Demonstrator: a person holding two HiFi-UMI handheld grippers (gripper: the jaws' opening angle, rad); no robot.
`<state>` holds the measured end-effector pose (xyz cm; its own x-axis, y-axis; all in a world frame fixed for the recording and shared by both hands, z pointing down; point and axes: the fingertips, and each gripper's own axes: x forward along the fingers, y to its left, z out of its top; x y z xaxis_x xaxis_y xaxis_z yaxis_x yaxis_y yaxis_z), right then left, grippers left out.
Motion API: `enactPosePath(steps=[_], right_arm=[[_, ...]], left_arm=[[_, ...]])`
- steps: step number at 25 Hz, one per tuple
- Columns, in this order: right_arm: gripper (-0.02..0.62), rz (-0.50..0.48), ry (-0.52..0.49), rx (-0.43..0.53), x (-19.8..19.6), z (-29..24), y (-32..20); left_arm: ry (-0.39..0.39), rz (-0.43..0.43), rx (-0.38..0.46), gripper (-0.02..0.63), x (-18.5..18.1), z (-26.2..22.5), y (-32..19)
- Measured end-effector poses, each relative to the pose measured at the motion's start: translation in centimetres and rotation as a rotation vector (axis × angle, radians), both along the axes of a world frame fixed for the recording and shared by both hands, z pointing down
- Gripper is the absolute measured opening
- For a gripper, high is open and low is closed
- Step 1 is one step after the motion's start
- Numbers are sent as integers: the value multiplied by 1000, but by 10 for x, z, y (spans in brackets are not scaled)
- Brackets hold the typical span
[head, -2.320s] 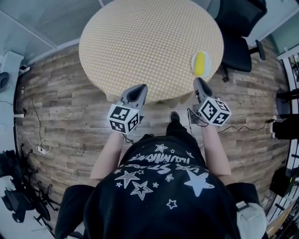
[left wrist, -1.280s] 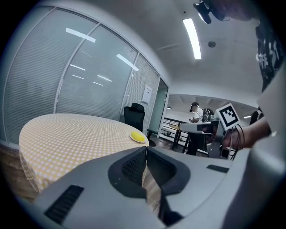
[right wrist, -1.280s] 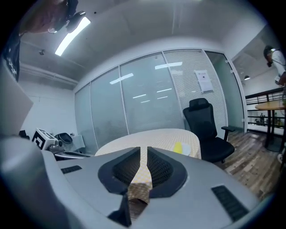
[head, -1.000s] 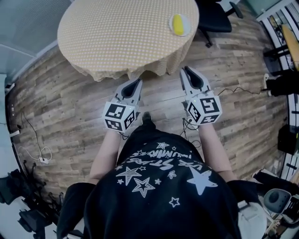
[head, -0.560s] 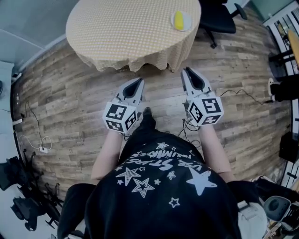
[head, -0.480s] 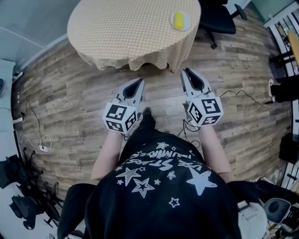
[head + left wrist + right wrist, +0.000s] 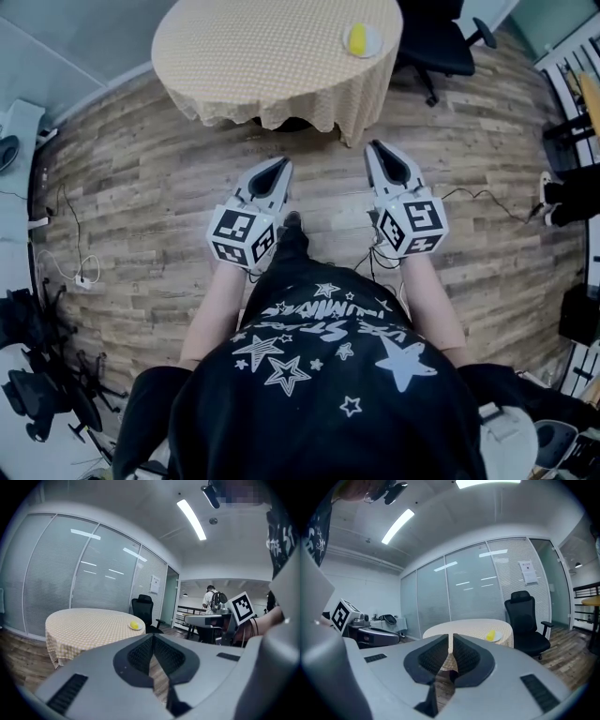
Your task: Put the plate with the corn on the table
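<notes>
Yellow-checked round table (image 7: 272, 56) farther off now, white plate (image 7: 374, 43) with yellow corn (image 7: 357, 38) at its right; left gripper (image 7: 281, 162), right gripper (image 7: 377, 146) both closed, empty.

Yellow corn (image 7: 357, 38) on a white plate (image 7: 375, 43); surface (image 7: 262, 56) under yellow-and-white checked cloth (image 7: 216, 89); brown wood-plank floor (image 7: 141, 187); black chair (image 7: 436, 42); black shirt (image 7: 328, 394) with white stars.
</notes>
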<state>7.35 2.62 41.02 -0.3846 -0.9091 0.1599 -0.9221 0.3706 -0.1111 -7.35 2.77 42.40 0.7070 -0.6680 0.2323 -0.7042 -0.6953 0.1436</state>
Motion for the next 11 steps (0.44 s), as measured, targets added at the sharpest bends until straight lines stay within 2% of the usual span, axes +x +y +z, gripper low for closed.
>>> enactPosePath(steps=[5,11], right_arm=[[46,-53,5,17,3,-4,29],[44,-77,27,10,5,1,64]], left_arm=[[4,-26,19,8,7,-7,32],[5,-32,1,8,12,-2,74]])
